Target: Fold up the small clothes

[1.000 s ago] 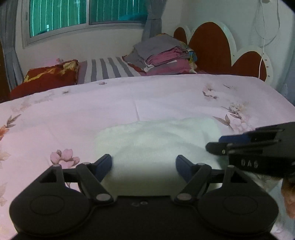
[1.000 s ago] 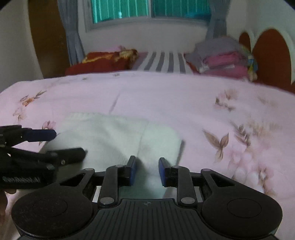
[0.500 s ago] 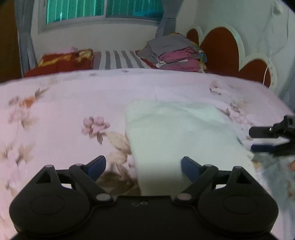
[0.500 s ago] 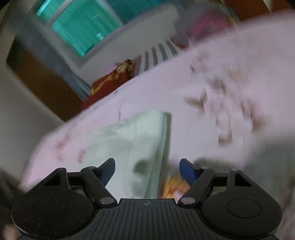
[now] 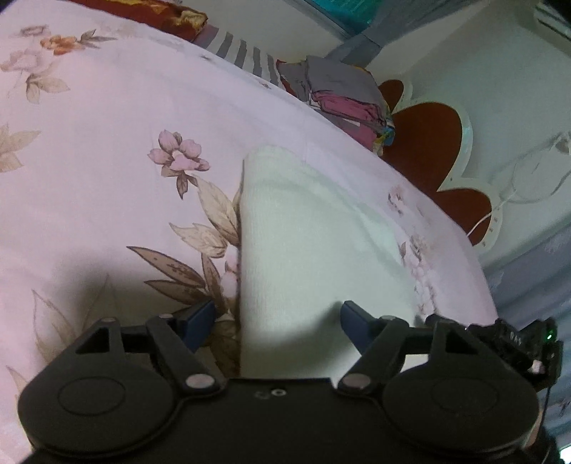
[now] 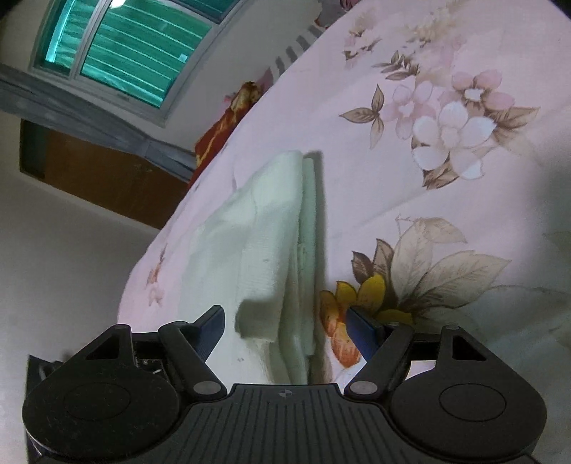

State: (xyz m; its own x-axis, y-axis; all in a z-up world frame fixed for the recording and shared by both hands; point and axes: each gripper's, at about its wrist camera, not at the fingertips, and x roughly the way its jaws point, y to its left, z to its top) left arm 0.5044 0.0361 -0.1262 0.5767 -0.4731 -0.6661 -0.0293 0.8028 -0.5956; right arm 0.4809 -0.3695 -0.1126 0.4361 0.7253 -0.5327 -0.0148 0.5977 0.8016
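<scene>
A white folded garment (image 5: 314, 242) lies flat on the pink floral bedsheet (image 5: 89, 125). My left gripper (image 5: 278, 321) hovers over its near left corner. The jaws are closing, the cloth's left edge runs between them, and the pads do not press on it. In the right wrist view the same garment (image 6: 264, 228) shows stacked layers along its right edge. My right gripper (image 6: 285, 323) straddles that near right corner with wide jaws, and neither pad touches the cloth. The right tool's black body (image 5: 514, 339) shows at the lower right of the left wrist view.
A stack of folded clothes (image 5: 342, 92) sits at the head of the bed beside a striped pillow (image 5: 242, 53) and a red pillow (image 5: 160, 16). A red scalloped headboard (image 5: 428, 142) stands behind them. The window (image 6: 125, 46) and a brown door are on the far wall.
The right gripper opened from nearly shut and let go of the cloth. Both grippers rolled and slid outward, the left to the garment's left edge, the right to its right edge.
</scene>
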